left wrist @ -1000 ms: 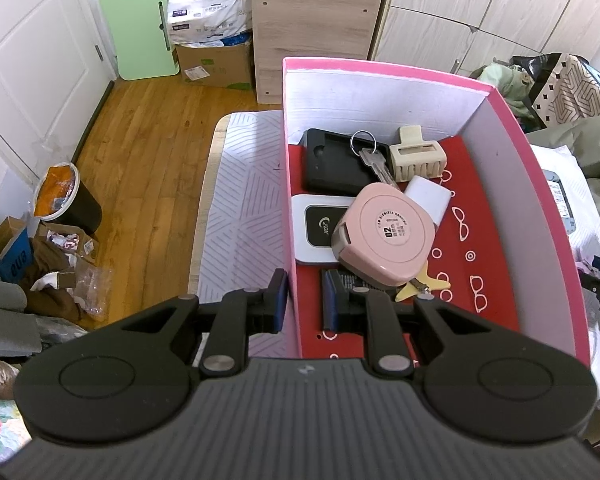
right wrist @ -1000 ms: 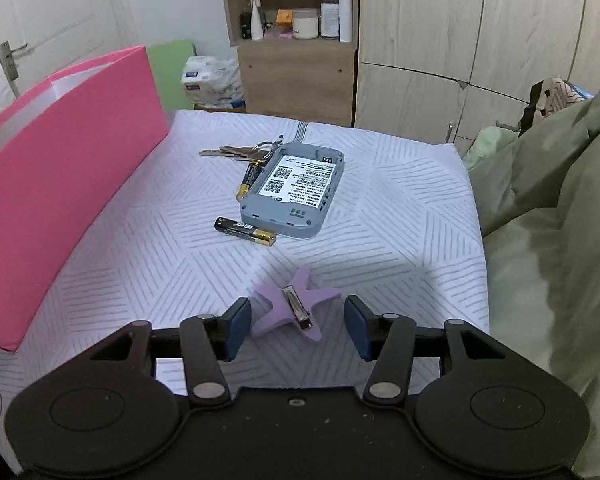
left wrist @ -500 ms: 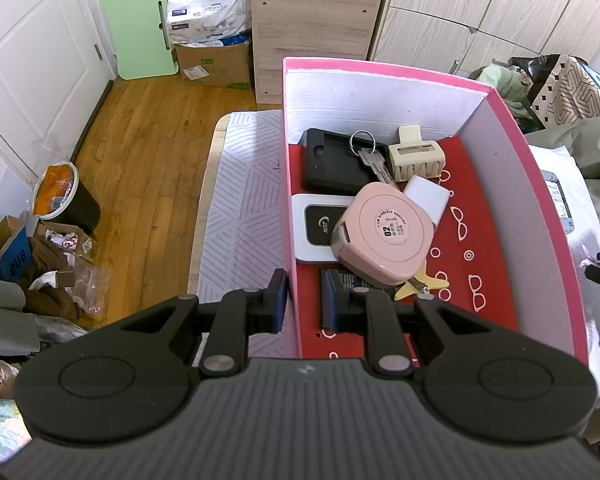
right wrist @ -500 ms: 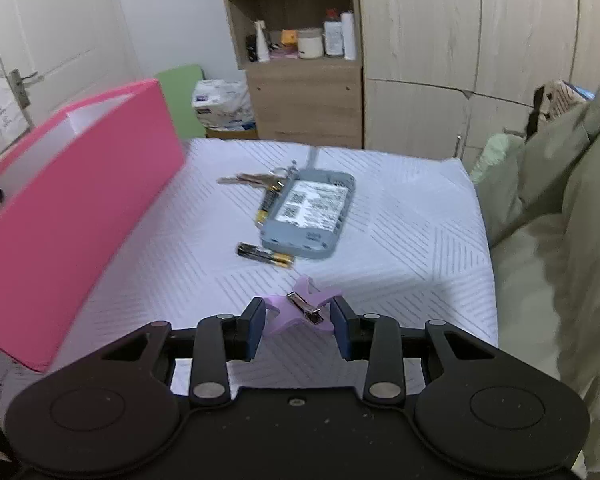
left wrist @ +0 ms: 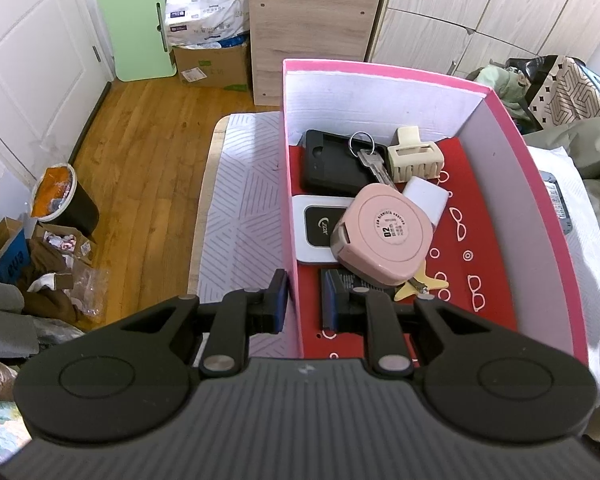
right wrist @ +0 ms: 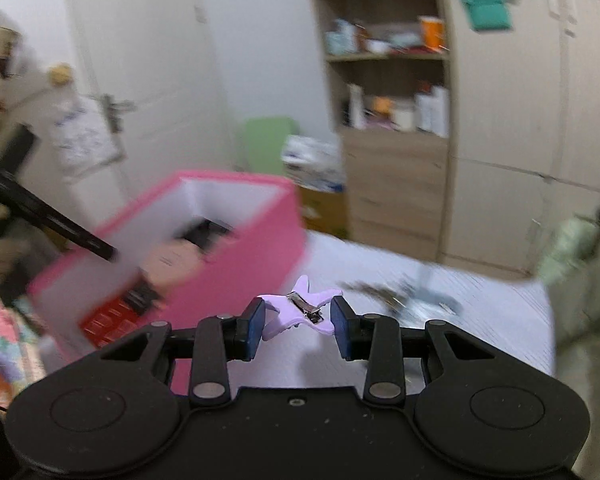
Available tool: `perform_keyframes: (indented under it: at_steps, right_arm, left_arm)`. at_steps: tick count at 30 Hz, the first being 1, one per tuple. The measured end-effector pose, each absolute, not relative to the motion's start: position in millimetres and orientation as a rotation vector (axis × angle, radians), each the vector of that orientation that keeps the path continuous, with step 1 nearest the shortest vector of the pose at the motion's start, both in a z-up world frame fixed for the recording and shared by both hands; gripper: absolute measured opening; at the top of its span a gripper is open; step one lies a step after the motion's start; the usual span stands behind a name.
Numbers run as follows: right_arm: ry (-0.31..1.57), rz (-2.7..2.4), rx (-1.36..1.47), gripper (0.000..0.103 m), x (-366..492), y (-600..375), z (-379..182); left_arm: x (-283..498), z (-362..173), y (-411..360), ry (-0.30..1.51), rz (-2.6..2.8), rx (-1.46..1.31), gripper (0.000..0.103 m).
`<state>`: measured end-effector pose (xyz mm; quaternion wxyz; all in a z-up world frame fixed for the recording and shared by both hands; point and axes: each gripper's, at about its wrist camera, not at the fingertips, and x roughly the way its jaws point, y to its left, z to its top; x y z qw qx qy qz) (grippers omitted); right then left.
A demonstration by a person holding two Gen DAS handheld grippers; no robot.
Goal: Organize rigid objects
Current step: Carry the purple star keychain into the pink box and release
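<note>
Your right tongs (right wrist: 298, 320) are closed on the purple star clip (right wrist: 300, 311), held in the air beside the pink box (right wrist: 236, 280). Your left tongs (left wrist: 304, 300) pinch the box wall. Carry the clip over the rim before you release it.

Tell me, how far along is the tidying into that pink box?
Well along, it seems. The pink box already holds a tape measure, a key, a hair claw clip and a few gadgets. In hand: the right claw grips a purple star clip, lifted off the bed; the left claw straddles the box wall. Left: keys and a blurred grey gadget on the bed.
</note>
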<state>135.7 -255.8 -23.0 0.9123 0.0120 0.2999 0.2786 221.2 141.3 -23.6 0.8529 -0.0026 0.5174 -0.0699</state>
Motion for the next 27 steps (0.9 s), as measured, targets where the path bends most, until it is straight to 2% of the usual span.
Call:
perform_keyframes:
  at_steps: [9,15,21,24,25,26,27]
  right_arm:
    - [0.625,0.863,-0.239,0.041,164,-163,-5]
    - [0.671,0.844,-0.471,0.041,180,-116,-33]
    - [0.763,0.872,-0.521,0.041,201,-97,-56]
    - [0.75,0.863,-0.511,0.041,201,-94,-58]
    - [0.744,0.854,-0.485,0.043,201,-95,-56]
    - [0.732,0.843,-0.457,0.051,199,-100,-53]
    - [0.714,0.833,-0.442,0.054,198,-103,-51]
  left_arm:
    - [219,-23,145,1.082,-0.14,0.001,0.007]
    - [214,-31,141,1.07,-0.098,0.003,0.006]
    - [214,-32,138,1.086,-0.082,0.003,0.006]
    - [214,-31,138,1.088,-0.078,0.001,0.006]
    - [214,-31,139,1.089,-0.078,-0.001,0.006]
    - [214,-31,139,1.088,-0.076,-0.001,0.006]
    - [213,-31,138,1.086,-0.073,0.003,0.006]
